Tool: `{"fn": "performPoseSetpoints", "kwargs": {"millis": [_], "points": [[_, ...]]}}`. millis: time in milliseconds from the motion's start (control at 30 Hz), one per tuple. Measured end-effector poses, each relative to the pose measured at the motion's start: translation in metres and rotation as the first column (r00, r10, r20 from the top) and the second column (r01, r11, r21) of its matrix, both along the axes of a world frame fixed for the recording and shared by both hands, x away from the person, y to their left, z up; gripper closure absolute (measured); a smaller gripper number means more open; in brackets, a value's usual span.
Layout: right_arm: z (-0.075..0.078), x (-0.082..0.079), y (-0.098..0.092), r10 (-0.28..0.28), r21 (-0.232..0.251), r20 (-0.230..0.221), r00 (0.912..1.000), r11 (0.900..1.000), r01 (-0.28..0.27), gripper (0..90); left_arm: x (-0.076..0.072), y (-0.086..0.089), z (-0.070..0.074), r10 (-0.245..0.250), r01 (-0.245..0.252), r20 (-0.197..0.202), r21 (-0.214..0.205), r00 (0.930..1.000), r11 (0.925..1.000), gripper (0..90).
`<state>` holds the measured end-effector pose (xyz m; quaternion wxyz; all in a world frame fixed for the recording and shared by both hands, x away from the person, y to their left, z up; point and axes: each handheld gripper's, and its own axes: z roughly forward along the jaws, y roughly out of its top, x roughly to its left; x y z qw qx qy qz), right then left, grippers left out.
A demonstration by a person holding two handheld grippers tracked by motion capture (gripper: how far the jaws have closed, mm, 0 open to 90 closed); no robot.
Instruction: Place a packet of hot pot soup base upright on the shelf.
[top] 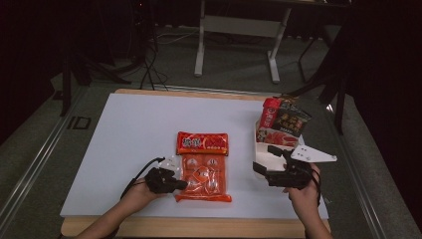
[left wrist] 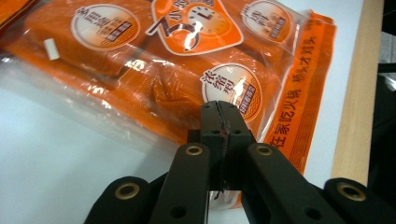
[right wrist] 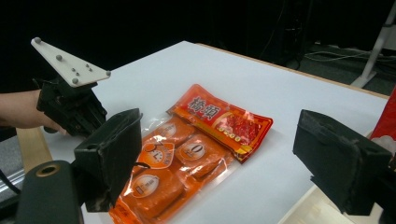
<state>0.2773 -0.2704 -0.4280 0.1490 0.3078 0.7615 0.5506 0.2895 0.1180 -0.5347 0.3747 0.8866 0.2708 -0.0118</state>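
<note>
Near the table's front edge, the left gripper (top: 175,184) lies low and level in the person's left hand (top: 137,195), its jaws closed together at the near-left edge of the orange soup-base packet (top: 205,178), which lies flat mid-table. The right gripper (top: 262,169), held level at the near right, has its jaws spread wide, empty. Farther right stands a white box (top: 261,147) of snack packets (top: 286,121).

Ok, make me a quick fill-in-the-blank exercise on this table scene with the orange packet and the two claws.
1. The left claw is ____ at the near edge of the orange packet.
2. The right claw has its jaws wide ____.
3. The white box of snack bags stands near the table's ____ edge in the high view.
4. The table top is ____ in colour.

Missing words: shut; open; right; white
</note>
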Motion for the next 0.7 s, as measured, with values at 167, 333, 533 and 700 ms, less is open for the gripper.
{"fn": "performPoseSetpoints", "kwargs": {"millis": [167,333,533,700], "points": [[0.000,0.000,0.001,0.000,-0.002,0.001,1.0000,1.0000,0.000,15.2,0.001,-0.007,-0.002,-0.029,0.029,0.009,-0.036,0.9995,0.9989,89.8],[0.000,-0.001,-0.002,-0.005,-0.001,0.001,1.0000,1.0000,0.005,15.2,0.002,-0.002,0.002,0.005,-0.002,0.049,-0.074,0.9988,0.9973,80.2],[0.000,-0.001,-0.003,-0.008,-0.002,0.006,1.0000,1.0000,0.008,15.2,0.011,0.013,0.021,0.144,-0.137,0.045,-0.124,0.9886,0.9827,63.8],[0.000,-0.002,-0.001,-0.003,-0.010,0.018,0.9998,0.9999,0.003,15.5,0.022,0.022,0.031,0.188,-0.181,0.032,-0.151,0.9816,0.9717,39.9]]}}
